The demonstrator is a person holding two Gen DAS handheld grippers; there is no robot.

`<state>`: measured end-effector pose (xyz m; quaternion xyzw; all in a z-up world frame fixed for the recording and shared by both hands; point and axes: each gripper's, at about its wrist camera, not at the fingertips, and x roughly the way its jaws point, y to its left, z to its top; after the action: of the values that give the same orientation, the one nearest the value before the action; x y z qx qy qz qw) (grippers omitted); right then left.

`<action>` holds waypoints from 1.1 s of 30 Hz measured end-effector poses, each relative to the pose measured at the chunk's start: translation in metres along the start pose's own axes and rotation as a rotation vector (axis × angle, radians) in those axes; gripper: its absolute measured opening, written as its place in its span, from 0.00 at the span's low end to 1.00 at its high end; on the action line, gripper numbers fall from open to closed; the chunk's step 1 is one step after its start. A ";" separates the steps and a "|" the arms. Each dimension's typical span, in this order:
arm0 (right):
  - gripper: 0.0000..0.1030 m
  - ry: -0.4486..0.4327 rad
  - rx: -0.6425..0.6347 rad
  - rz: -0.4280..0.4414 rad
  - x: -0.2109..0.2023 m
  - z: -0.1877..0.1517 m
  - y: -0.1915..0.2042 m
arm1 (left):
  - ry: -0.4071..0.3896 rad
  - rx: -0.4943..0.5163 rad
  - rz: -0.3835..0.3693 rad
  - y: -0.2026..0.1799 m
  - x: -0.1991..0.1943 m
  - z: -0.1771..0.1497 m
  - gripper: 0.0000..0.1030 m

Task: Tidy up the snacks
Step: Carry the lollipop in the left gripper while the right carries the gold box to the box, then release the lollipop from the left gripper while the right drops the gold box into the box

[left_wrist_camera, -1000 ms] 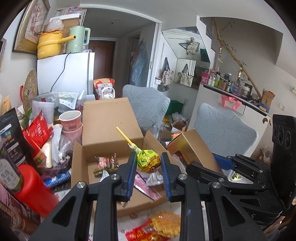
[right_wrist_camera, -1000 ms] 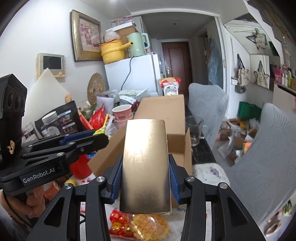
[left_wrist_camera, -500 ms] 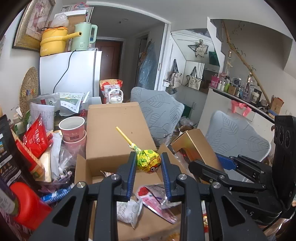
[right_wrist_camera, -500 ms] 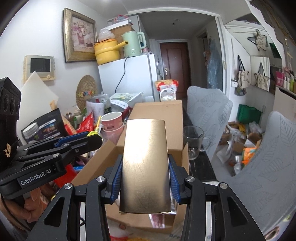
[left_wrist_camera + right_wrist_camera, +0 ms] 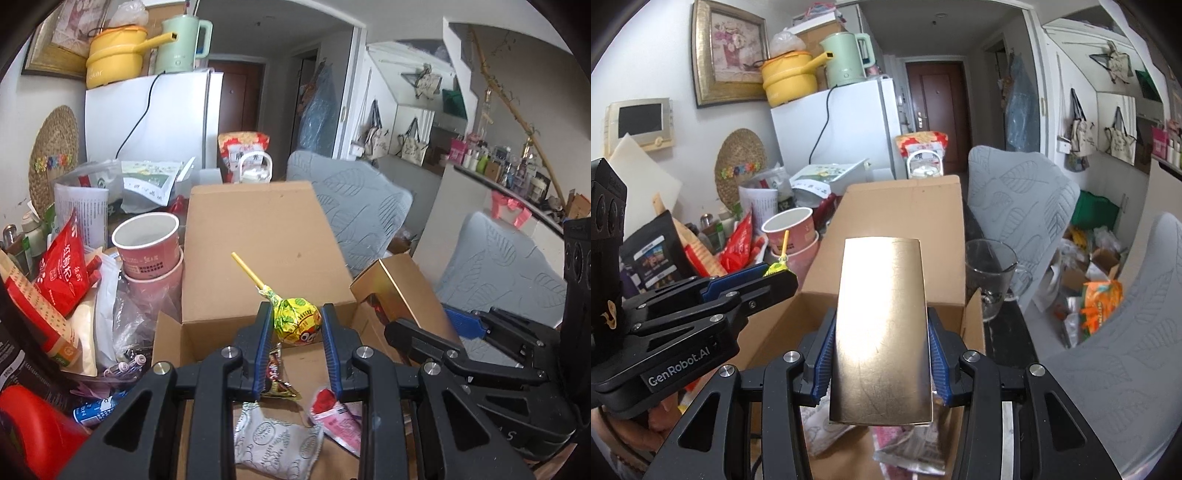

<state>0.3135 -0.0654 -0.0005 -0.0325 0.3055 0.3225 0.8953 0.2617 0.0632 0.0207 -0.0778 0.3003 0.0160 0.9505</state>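
My left gripper (image 5: 295, 325) is shut on a lollipop (image 5: 297, 325) in a yellow-green wrapper, its yellow stick slanting up and left. It hangs over the open cardboard box (image 5: 258, 266), above several snack packets (image 5: 273, 439) on the box floor. My right gripper (image 5: 882, 347) is shut on a flat gold box (image 5: 882, 325), held lengthwise over the same cardboard box (image 5: 905, 229). In the left wrist view the gold box (image 5: 399, 291) shows at the right, over the carton's right wall. In the right wrist view the left gripper (image 5: 775, 275) sits at the left with the lollipop's stick poking up.
Stacked pink paper cups (image 5: 147, 247), red snack bags (image 5: 64, 266) and a red bottle (image 5: 33, 432) crowd the left side. A glass mug (image 5: 991, 277) stands right of the carton. Grey chairs (image 5: 354, 210) lie behind and right. A white fridge (image 5: 151, 118) is at the back.
Both grippers have moved forward and a little down over the cardboard box, each still holding its item. The snacks on the table in front of the box have dropped out of view.
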 end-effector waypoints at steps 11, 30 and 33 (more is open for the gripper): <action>0.43 0.112 0.055 0.017 0.045 -0.007 -0.013 | 0.100 0.014 0.036 0.014 0.036 -0.009 0.25; 0.44 0.266 0.027 -0.111 0.085 -0.024 -0.019 | 0.308 0.071 0.046 0.004 0.088 -0.036 0.25; 0.44 0.275 0.027 -0.108 0.088 -0.025 -0.021 | 0.335 0.063 0.054 0.005 0.094 -0.039 0.25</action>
<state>0.3661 -0.0389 -0.0737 -0.0807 0.4275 0.2622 0.8614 0.3161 0.0609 -0.0649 -0.0413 0.4568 0.0186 0.8884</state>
